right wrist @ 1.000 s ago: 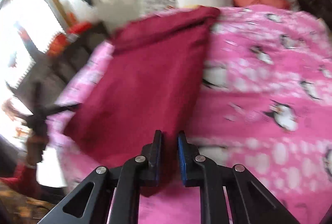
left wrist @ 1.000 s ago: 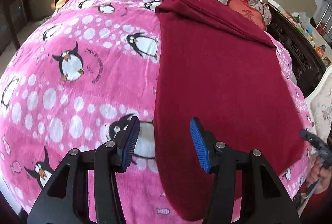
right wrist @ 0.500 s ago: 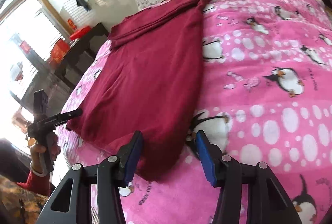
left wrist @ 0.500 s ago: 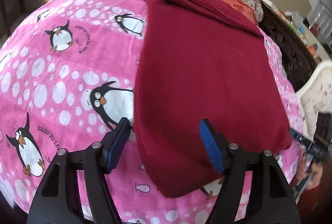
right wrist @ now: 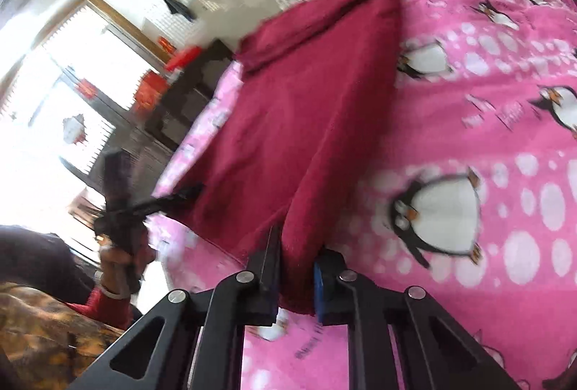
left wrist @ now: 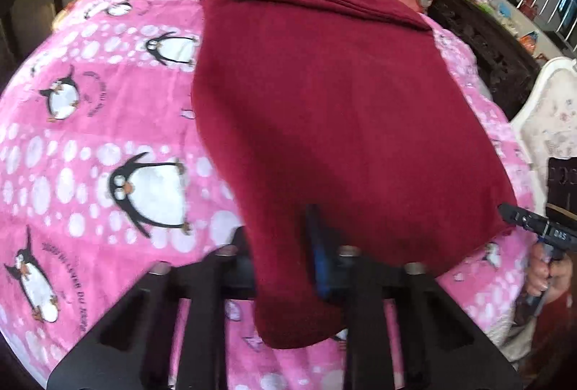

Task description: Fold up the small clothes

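While the maroon garment lay spread on the pink penguin blanket, both grippers pinched its near corners — left gripper clamped tight, right gripper closing on cloth.

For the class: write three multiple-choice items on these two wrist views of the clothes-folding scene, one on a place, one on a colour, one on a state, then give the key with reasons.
1. Where does the dark red garment lie?
A. On the pink penguin blanket
B. On a wooden floor
C. In a basket

2. What colour are the gripper pads?
A. Yellow
B. Blue
C. White

3. How does the right gripper stand?
A. Wide open above the cloth
B. Shut on nothing
C. Shut on the garment's near corner

Key:
1 A, the blanket shows around the garment on both sides.
2 B, a blue pad edges the cloth in the right wrist view.
3 C, red fabric is pinched between its pads.
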